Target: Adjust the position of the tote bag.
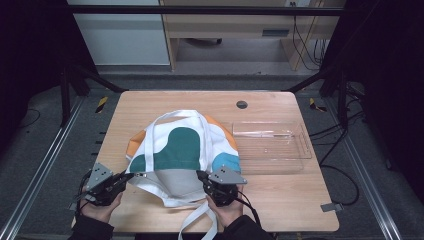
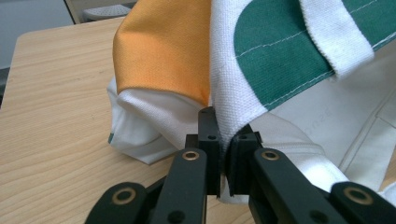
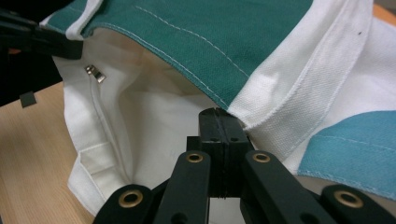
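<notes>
A white canvas tote bag [image 1: 180, 150] with green, orange, blue and grey patches lies on the wooden table [image 1: 280, 200], its mouth toward the person. My left gripper [image 1: 129, 176] is shut on the bag's upper rim at the left corner; in the left gripper view the white and green cloth [image 2: 243, 79] is pinched between the jaws of that gripper [image 2: 225, 135]. My right gripper [image 1: 201, 176] is shut on the same rim at the right, its own view showing that gripper [image 3: 223, 122] clamped on the hem [image 3: 280, 102]. The rim is lifted, baring the white lining [image 3: 140, 121].
A clear plastic tray [image 1: 270, 142] stands right of the bag. One white strap [image 1: 197, 222] trails over the table's near edge. A dark round hole [image 1: 242, 104] sits near the far edge. A zipper pull [image 3: 95, 73] hangs inside the bag.
</notes>
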`<state>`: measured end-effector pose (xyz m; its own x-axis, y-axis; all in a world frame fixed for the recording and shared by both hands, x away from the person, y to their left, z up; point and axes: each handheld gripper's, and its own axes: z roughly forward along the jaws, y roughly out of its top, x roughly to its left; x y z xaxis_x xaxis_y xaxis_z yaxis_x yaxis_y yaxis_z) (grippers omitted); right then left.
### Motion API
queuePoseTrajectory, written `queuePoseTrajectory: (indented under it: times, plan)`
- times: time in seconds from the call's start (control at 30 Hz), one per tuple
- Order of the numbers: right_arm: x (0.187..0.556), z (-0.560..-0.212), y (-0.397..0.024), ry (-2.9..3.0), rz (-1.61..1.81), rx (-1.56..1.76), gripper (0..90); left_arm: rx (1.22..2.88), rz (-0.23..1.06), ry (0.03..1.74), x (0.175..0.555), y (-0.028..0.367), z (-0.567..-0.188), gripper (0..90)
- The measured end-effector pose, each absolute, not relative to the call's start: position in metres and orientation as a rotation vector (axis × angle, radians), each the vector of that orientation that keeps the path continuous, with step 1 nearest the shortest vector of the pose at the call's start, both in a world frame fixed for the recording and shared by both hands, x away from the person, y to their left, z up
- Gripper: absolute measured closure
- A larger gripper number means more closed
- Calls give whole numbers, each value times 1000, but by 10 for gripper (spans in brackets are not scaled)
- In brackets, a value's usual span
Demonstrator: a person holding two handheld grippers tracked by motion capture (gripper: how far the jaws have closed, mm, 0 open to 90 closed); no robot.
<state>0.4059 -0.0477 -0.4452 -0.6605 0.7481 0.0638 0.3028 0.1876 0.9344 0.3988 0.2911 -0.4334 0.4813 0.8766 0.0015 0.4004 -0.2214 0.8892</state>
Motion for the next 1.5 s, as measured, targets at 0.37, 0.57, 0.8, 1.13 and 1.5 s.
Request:
queuePoseTrajectory:
  times: [0.37, 0.57, 0.8, 1.13, 1.5]
  plan:
    - [405, -432, -52, 2009, 1508, 981, 900, 1824, 652, 1063, 398, 290, -433, 863]
    - [407, -427, -53, 1995, 1514, 980, 900, 1827, 651, 1060, 398, 289, -433, 863]
    - [410, -417, -58, 1966, 1539, 969, 900, 1834, 654, 1050, 398, 288, -433, 862]
    - [413, -418, -59, 1980, 1528, 978, 900, 1829, 674, 1051, 398, 289, -435, 712]
    - [413, -418, -58, 1996, 1520, 980, 900, 1834, 678, 1050, 393, 294, -434, 483]
